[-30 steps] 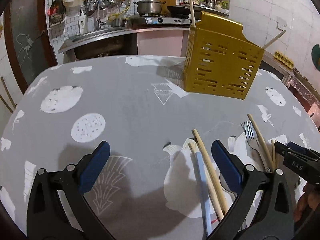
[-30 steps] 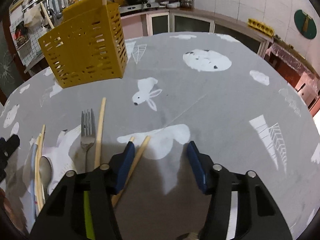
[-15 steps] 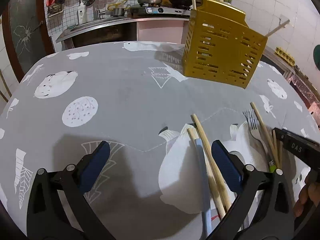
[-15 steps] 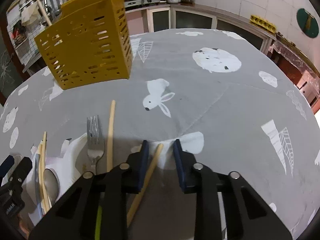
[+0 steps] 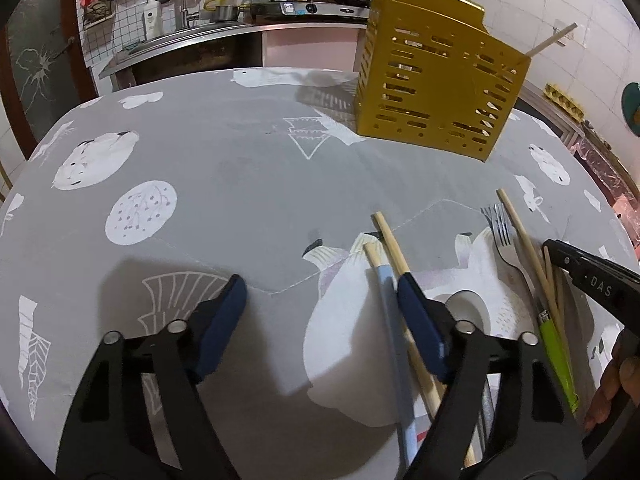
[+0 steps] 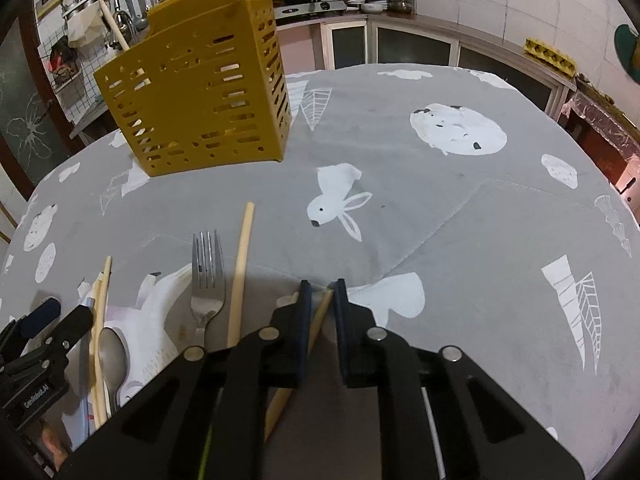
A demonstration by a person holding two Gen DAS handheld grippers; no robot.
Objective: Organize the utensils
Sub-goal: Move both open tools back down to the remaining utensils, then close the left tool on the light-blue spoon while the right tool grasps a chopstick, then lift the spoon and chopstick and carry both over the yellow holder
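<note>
Right wrist view: the right tool [image 6: 320, 300] points down at the tabletop [image 6: 460, 220], its two blue pads nearly together and closing on a wooden chopstick [image 6: 318, 320] that lies slanted between them — the pads look to be against it, its tip just showing past them. To the left of it lie a longer pale chopstick [image 6: 240, 272], a fork [image 6: 206, 272] with its tines pointing away, a metal spoon [image 6: 114, 354] and a further pair of chopsticks [image 6: 102, 304], all flat on the grey printed cloth. The yellow slotted utensil holder [image 6: 200, 92] stands upright farther back, well apart from the loose pieces, with two sticks already poking out of its top.

In the left wrist view the left tool [image 5: 320, 300] has its pads apart and closing, with nothing pressed between them; a pale-blue-handled chopstick [image 5: 390, 320] lies inside the gap near the right-hand pad, and a plain wooden one [image 5: 390, 244] passes under that pad. The fork's green handle [image 5: 556, 356] lies beside the right tool at the frame's edge, where a hand's fingers [image 5: 616, 380] show.
</note>
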